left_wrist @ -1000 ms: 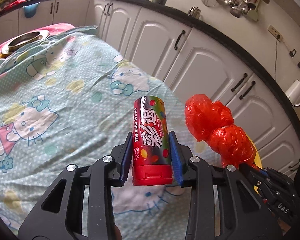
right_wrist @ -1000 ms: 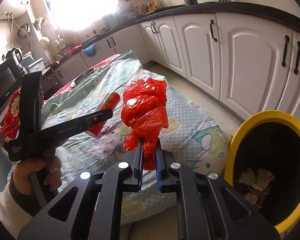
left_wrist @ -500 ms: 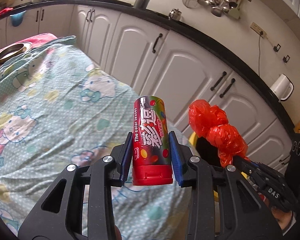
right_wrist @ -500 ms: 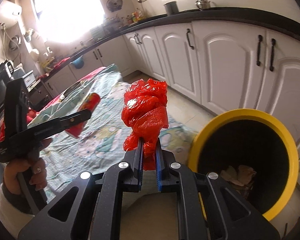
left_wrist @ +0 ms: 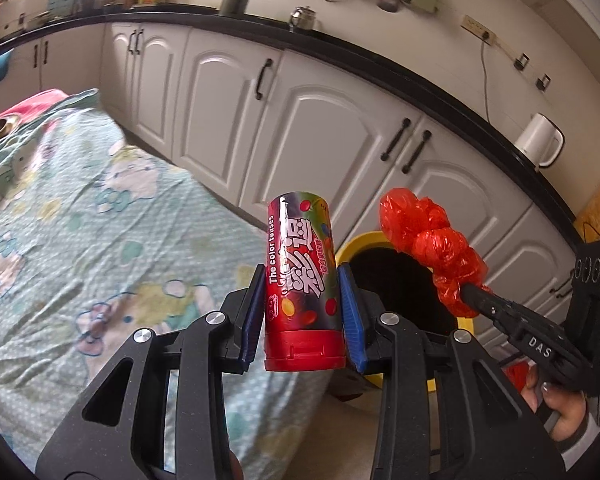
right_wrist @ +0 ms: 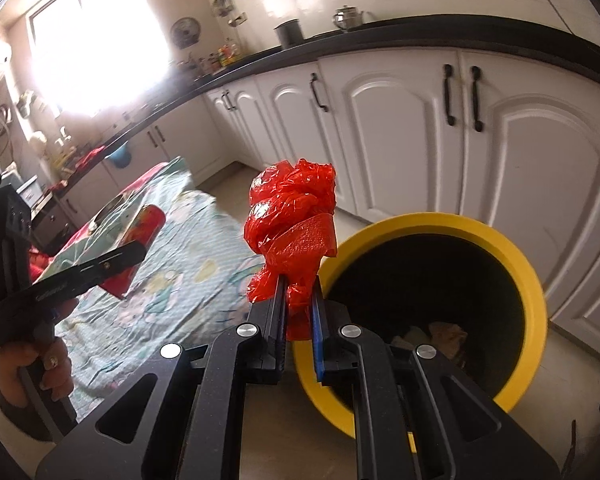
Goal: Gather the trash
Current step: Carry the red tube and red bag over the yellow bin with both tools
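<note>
My left gripper (left_wrist: 302,280) is shut on a red candy tube (left_wrist: 300,280) with colourful print, held upright in the air past the table's corner. My right gripper (right_wrist: 298,292) is shut on a crumpled red plastic bag (right_wrist: 292,216); the bag (left_wrist: 432,248) also shows at the right of the left wrist view. A yellow-rimmed bin (right_wrist: 512,256) with a black inside stands on the floor just right of and beyond the bag, with crumpled paper at its bottom. In the left wrist view the bin (left_wrist: 360,242) sits behind the tube. The tube (right_wrist: 142,232) appears at the left of the right wrist view.
A table under a pale green cartoon-print cloth (left_wrist: 80,240) fills the left. White kitchen cabinets (left_wrist: 320,128) under a black counter run behind the bin. A white kettle (left_wrist: 538,140) stands on the counter. A hand (right_wrist: 36,364) grips the left tool.
Both grippers have swung right, away from the table toward the bin, keeping hold of the tube and the bag. The bin now looms larger in the right wrist view.
</note>
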Demonstrator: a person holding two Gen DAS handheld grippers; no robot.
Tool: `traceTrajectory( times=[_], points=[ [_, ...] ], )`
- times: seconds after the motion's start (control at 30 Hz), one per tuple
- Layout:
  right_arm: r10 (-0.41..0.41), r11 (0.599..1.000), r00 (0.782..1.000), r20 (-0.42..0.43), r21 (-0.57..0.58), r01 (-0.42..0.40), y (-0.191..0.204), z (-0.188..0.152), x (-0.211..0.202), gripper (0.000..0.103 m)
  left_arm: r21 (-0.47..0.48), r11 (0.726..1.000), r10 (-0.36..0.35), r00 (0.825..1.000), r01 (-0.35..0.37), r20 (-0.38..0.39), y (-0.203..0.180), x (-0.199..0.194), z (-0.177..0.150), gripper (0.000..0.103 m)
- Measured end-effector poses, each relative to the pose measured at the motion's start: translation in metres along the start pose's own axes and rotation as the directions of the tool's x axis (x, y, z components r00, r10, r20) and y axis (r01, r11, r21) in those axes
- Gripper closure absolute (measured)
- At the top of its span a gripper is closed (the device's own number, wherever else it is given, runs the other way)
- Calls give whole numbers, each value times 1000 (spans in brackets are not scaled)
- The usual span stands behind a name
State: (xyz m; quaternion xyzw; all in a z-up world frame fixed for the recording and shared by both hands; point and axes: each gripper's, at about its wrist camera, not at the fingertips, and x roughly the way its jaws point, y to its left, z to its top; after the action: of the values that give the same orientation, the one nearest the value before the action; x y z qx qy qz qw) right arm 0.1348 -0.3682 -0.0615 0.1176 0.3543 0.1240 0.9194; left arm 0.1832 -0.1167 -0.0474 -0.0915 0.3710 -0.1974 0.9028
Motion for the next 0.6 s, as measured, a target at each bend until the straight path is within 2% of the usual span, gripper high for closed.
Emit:
traceTrajectory(
  times=[0.6],
  points=[
    [-114, 989, 993, 35, 100, 110, -58, -16, -24, 93, 145, 986, -68, 995, 77, -67, -71, 36, -18, 75]
  ],
)
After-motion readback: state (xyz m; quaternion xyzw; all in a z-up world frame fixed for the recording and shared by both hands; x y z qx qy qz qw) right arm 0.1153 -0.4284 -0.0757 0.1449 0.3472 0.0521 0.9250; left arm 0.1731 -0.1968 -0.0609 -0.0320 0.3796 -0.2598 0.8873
